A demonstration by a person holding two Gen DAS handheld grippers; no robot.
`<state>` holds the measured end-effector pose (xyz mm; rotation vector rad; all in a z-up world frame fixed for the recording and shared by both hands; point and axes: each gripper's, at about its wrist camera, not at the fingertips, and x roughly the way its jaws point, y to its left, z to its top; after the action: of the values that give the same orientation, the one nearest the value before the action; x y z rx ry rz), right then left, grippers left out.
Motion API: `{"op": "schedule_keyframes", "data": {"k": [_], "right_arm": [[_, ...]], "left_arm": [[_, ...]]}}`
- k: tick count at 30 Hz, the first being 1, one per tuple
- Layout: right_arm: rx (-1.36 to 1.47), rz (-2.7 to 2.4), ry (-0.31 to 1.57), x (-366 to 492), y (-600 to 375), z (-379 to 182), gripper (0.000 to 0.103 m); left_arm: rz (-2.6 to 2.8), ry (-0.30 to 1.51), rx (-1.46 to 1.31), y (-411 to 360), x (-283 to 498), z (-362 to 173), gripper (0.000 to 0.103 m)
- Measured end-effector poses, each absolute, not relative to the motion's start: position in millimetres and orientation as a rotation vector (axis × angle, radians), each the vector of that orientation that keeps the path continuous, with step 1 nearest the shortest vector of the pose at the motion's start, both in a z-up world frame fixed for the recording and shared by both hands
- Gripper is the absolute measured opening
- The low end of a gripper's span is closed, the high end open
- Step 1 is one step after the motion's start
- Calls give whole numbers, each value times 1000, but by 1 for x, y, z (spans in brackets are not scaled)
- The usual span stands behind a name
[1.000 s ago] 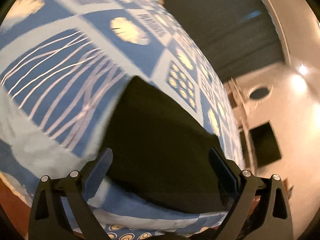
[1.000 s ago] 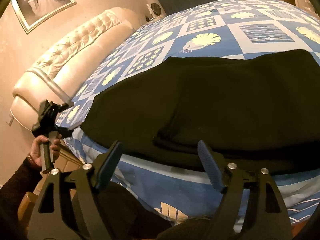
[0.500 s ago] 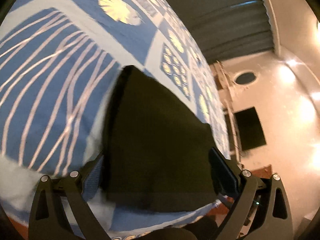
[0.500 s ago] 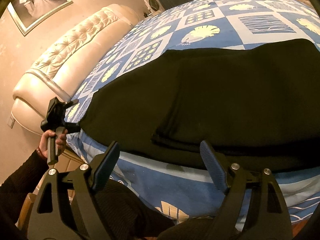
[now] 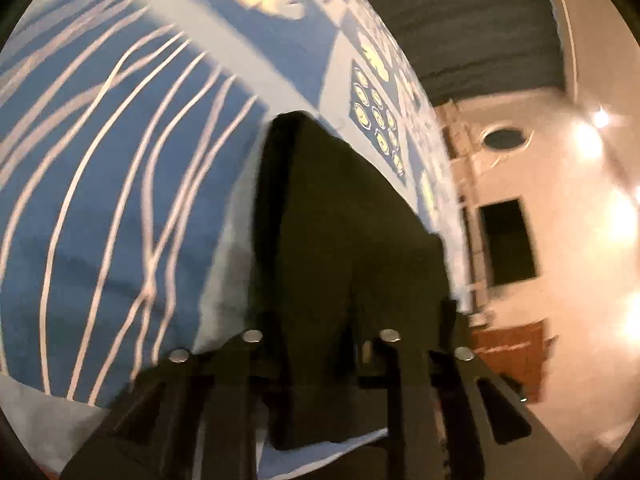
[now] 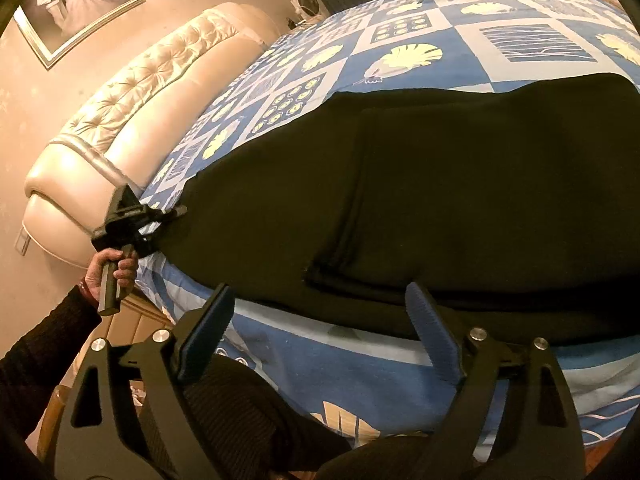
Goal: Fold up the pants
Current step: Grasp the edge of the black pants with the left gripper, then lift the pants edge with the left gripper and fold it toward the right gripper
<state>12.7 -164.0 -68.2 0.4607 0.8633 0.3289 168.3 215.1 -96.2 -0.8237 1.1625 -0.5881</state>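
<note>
Black pants (image 6: 460,184) lie flat across the blue patterned bedspread (image 6: 408,60), with a folded layer over their right part. In the right wrist view my left gripper (image 6: 176,212) sits at the pants' left end, its jaws closed on the fabric edge. In the left wrist view the pants (image 5: 348,232) run forward from between the left gripper's (image 5: 320,340) narrowed fingers. My right gripper (image 6: 320,332) is open and empty, hovering just short of the pants' near edge.
A cream tufted headboard (image 6: 132,112) stands at the bed's left end under a framed picture (image 6: 76,4). Dark curtains (image 5: 472,20) and a lit wall with a dark screen (image 5: 506,240) lie beyond the bed. My dark-clothed legs (image 6: 248,420) are below the right gripper.
My left gripper moved in to the pants' left end and closed on the fabric. The right gripper came slightly closer to the near edge and stayed open.
</note>
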Motion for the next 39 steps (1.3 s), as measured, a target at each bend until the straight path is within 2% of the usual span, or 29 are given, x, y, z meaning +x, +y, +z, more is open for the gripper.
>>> {"op": "schedule_keyframes", "data": {"k": [10, 18, 28, 39], "right_arm": [[455, 324, 863, 13, -165, -68, 88], [450, 321, 851, 11, -165, -67, 88], [487, 294, 816, 2, -171, -63, 88], [644, 346, 800, -15, -173, -69, 88]], "left_arm": [[-611, 1087, -919, 215, 161, -87, 14], [-679, 1005, -924, 194, 153, -38, 14], [-781, 933, -788, 112, 143, 41, 14], [-886, 968, -617, 1, 128, 75, 15]]}}
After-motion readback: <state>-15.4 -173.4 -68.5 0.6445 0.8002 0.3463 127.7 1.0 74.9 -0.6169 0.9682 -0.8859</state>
